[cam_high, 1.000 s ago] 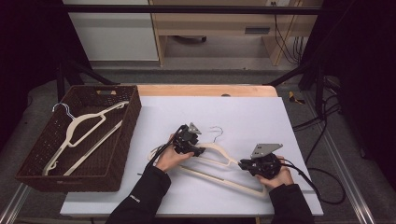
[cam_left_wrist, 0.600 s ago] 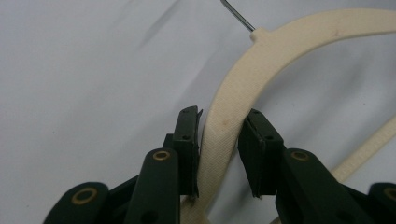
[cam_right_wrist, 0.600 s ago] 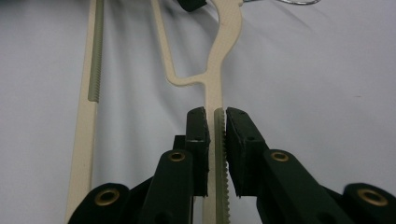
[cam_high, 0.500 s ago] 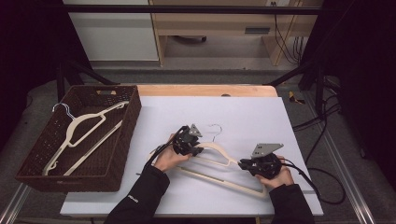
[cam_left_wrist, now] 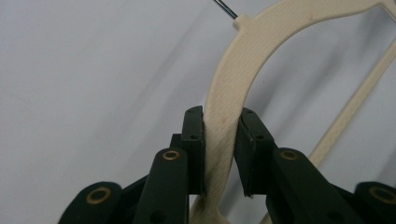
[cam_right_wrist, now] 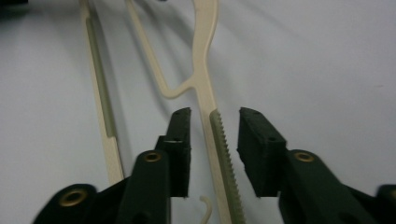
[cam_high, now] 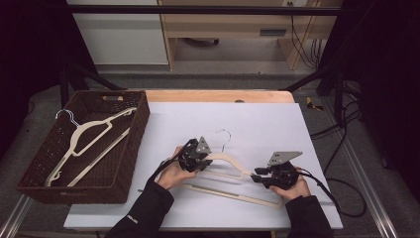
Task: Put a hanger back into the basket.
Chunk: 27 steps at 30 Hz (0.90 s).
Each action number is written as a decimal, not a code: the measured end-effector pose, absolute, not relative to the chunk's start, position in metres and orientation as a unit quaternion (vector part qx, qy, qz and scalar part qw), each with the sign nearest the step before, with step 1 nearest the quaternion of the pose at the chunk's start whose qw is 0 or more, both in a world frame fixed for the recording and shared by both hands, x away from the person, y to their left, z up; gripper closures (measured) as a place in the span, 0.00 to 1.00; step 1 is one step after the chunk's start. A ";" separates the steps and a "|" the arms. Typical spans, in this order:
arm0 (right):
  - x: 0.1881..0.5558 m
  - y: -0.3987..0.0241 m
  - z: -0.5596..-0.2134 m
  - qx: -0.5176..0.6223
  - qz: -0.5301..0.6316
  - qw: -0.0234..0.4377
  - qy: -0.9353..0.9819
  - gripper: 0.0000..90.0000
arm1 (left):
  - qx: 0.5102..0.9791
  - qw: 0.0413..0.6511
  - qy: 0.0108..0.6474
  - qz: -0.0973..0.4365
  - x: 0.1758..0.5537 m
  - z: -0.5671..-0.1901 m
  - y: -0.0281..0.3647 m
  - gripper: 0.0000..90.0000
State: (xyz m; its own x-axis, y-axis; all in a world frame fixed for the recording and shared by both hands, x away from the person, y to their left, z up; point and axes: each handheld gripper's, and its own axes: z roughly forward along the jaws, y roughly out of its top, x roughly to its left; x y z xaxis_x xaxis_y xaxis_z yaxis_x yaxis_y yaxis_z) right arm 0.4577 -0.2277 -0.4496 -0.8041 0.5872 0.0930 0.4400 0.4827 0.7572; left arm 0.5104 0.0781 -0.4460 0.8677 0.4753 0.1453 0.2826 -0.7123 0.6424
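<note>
A cream hanger lies on the white table, between the person's two hands and well right of the brown basket, which holds another hanger. The left gripper has just been closing and now pinches the hanger's curved shoulder near the metal hook, its pads pressed against the plastic. The right gripper has just been opening; its jaws stand apart on either side of the hanger's ridged arm without pressing it.
</note>
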 end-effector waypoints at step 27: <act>0.496 -0.161 -0.438 0.316 0.432 0.055 0.843 0.64 | 0.905 0.330 0.207 0.169 0.483 -0.435 0.079 0.84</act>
